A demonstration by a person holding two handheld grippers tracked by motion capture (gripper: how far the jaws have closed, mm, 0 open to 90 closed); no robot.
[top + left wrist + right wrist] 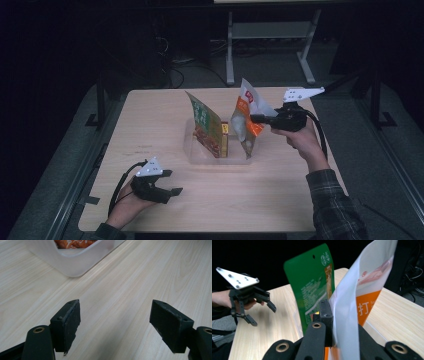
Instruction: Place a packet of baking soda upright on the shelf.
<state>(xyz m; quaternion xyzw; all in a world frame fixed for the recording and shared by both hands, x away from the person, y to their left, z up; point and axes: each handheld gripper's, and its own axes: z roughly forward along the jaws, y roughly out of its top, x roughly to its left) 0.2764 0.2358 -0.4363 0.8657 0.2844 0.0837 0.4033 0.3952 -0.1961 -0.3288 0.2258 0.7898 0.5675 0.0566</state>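
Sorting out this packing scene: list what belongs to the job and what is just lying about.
In the job: white-and-orange pouch clamped in right gripper; clear bin; green pouch; yellow box.

Lying about: open left gripper, idle on table; desk legs behind.

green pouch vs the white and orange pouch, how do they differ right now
The green pouch stands free in the clear tub, touched by neither tool; the white and orange pouch is clamped by the right hand-held gripper. The green pouch leans toward the tub's left side, while the white and orange pouch sits at its right end. Both are flat printed pouches, upright with their bottoms in the tub.
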